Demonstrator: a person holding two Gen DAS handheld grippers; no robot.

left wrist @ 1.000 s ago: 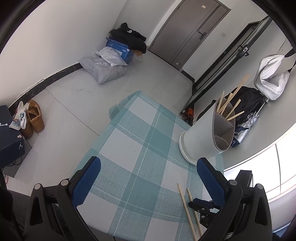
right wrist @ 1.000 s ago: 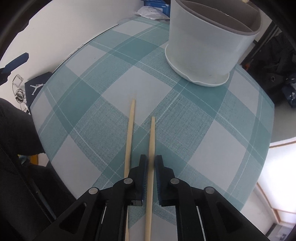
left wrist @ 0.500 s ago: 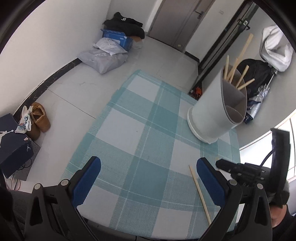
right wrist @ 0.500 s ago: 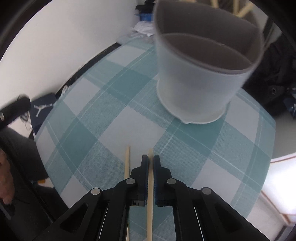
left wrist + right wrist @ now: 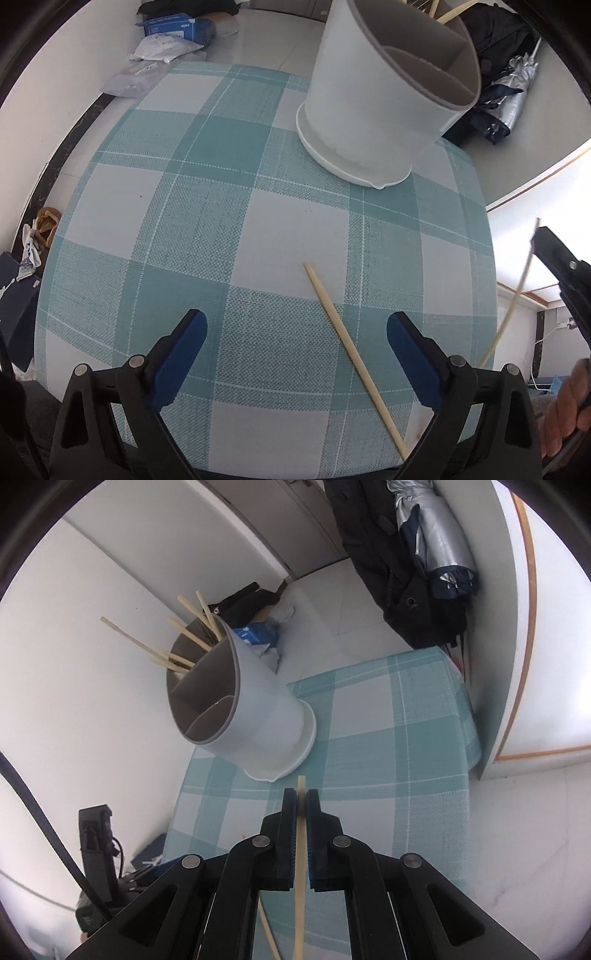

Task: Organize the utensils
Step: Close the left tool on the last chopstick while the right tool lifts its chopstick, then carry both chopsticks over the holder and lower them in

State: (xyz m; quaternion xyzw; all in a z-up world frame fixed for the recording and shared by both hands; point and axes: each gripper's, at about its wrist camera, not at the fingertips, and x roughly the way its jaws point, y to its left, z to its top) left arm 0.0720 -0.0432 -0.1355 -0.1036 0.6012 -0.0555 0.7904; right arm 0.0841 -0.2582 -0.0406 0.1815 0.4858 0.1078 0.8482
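1. The surface [image 5: 207, 229] was a small table under a teal-and-white woven plaid cloth, with pale floor tiles and bags around it.
2. A white divided holder [image 5: 376, 110] held wooden chopsticks [image 5: 173, 642]; its top was cut off in the left view.
3. The right gripper [image 5: 301, 801] had its fingers clamped on one chopstick [image 5: 300, 849], lifted off the cloth.
4. The left gripper [image 5: 295, 332] was closing, fingers apart above the other chopstick [image 5: 347, 343], whose near end was hidden.

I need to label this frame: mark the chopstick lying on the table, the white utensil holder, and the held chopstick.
loose chopstick [image 5: 345, 338], left wrist view, mid-shaft
utensil holder [image 5: 369, 110], left wrist view, outer wall
held chopstick [image 5: 301, 789], right wrist view, tip
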